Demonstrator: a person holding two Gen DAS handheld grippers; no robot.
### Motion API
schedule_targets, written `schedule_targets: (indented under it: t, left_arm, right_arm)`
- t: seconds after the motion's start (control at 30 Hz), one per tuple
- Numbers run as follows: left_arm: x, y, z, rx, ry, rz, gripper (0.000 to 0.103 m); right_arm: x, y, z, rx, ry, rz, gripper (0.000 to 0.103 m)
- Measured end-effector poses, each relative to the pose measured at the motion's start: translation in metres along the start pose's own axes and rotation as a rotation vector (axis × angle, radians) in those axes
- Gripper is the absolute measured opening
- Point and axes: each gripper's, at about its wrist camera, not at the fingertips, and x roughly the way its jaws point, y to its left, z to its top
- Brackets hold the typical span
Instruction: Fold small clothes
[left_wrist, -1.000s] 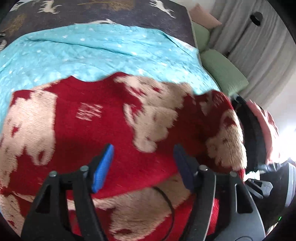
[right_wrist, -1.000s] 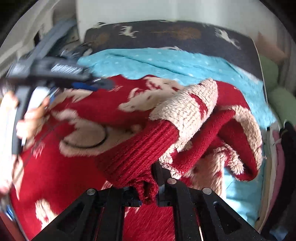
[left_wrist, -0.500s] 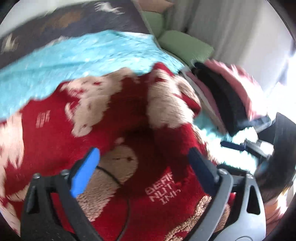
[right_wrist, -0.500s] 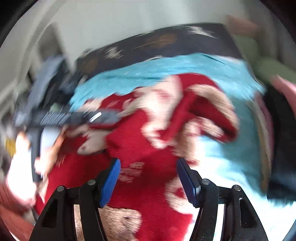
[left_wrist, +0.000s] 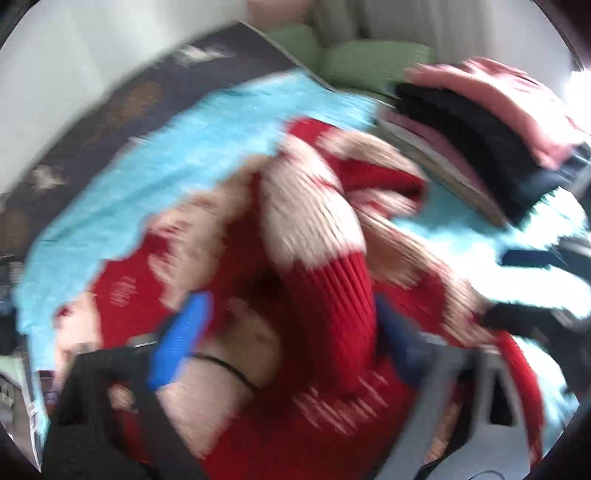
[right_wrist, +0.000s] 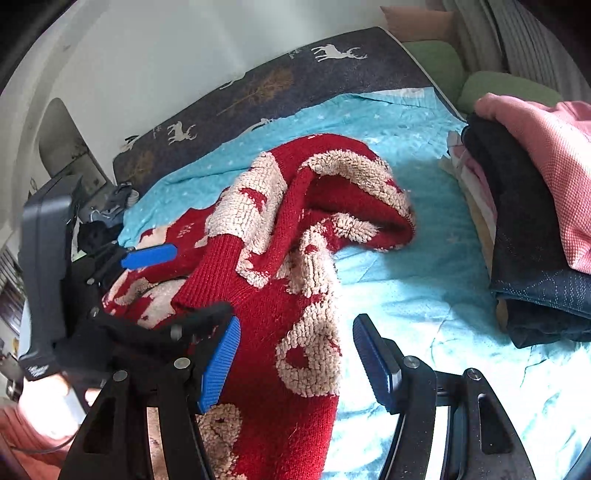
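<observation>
My right tongs sit at the bottom of the right view. They are wide open and hold nothing. The edge of the red sweater lies between the two blue pads, but the pads do not pinch it.

My left tongs are at the bottom of the left view. That picture is very blurry. The blue pads look far apart, with the red ribbed cuff lying between them. I see nothing pinched there. In the right view the left tongs show at the middle left, with its two blue-tipped fingers apart.

The red sweater lies in the middle of both views, on the blue blanket. Its sleeve is flopped over the body in a lumpy heap, not flat.

Farther back, at the right edge, is a stack of folded clothes. At the top is the dark reindeer cover and green cushions.

What could go wrong? I think the fluffy sweater is thick, so if I pinch too little, it may slip out. If I grab two layers at once, the fold could come out bunchy. If I swing wide to the right, I might bump the stack and knock it over.
</observation>
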Motion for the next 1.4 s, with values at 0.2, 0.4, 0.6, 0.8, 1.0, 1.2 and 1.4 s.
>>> schedule_targets:
  t: [0.2,0.4,0.6,0.8,1.0,1.2,1.4]
  left_arm:
    - [-0.001,0.113,0.021,-0.411,0.056,-0.190,0.008]
    - [-0.004,0.229,-0.016,-0.687,0.090,-0.157,0.008]
    - [0.009,0.273,-0.048,-0.805,0.182,-0.192,0.008]
    - [-0.021,0.309,-0.031,-0.808,0.172,-0.115,0.008]
    - [-0.017,0.347,-0.043,-0.773,0.248,0.053,0.009]
    - [0.042,0.334,-0.100,-0.776,0.447,0.026,0.023]
    - [0.041,0.341,-0.124,-0.784,0.480,-0.005,0.051]
  right_arm:
    - [-0.005,-0.001,-0.004,0.012,-0.007,0.002,0.065]
    - [-0.006,0.006,0.002,-0.045,-0.011,-0.018,0.066]
    - [0.031,0.030,0.016,-0.141,0.048,-0.092,0.067]
    - [0.069,0.047,0.046,-0.218,0.090,-0.183,0.067]
    - [0.108,0.042,0.063,-0.222,0.183,-0.203,0.067]
    - [0.120,0.036,0.056,-0.199,0.242,-0.165,0.067]
    - [0.120,0.038,0.062,-0.252,0.212,-0.287,0.066]
